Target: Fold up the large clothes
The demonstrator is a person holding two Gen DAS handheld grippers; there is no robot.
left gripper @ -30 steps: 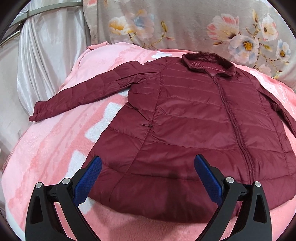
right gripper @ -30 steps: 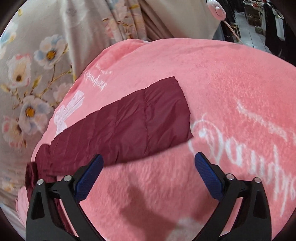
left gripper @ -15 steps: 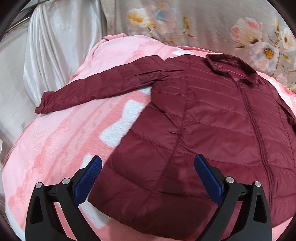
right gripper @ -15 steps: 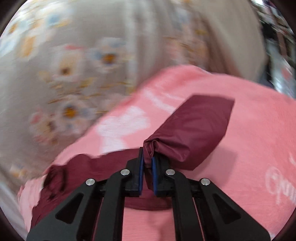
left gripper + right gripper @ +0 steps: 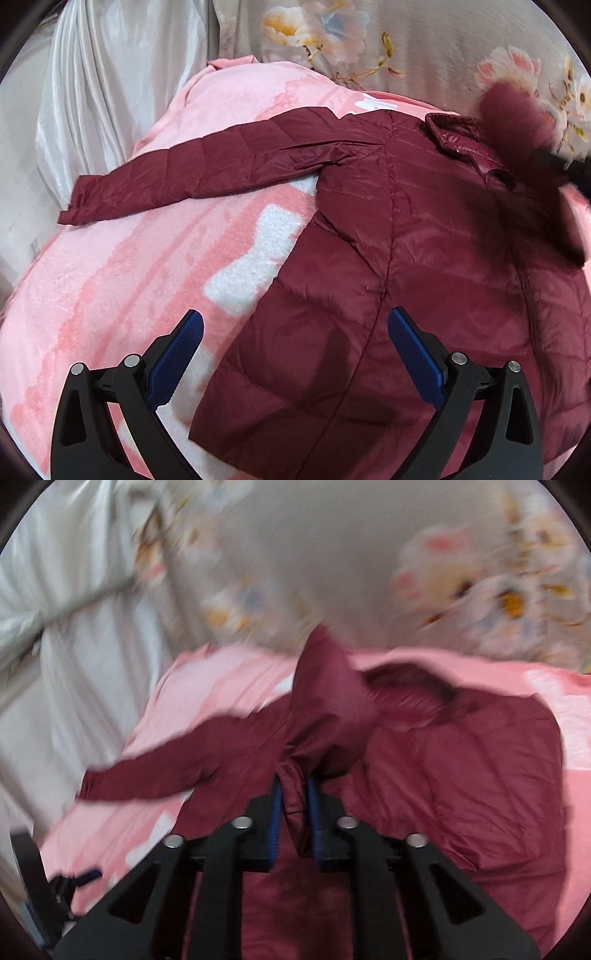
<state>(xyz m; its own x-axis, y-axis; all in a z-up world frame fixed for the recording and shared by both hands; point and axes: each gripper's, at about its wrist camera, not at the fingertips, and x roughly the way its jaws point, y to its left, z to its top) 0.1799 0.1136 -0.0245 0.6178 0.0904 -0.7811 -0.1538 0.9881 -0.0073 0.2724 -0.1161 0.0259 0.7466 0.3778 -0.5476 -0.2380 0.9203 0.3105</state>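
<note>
A maroon quilted jacket (image 5: 424, 258) lies front up on a pink blanket (image 5: 129, 277). Its one sleeve (image 5: 192, 173) stretches out flat to the left. My left gripper (image 5: 295, 354) is open and empty, held above the jacket's lower left hem. My right gripper (image 5: 293, 812) is shut on the jacket's other sleeve (image 5: 325, 701) and holds it lifted over the jacket body (image 5: 461, 775). In the left wrist view the lifted sleeve (image 5: 517, 118) shows blurred at the upper right, above the collar (image 5: 458, 136).
A floral fabric (image 5: 406, 48) hangs behind the bed. A white satin curtain (image 5: 92, 92) hangs at the left. The blanket's edge drops off at the left and front.
My right gripper closed on the right sleeve, lifted it and swung it left over the jacket body. My left gripper drifted left along the hem and stayed open.
</note>
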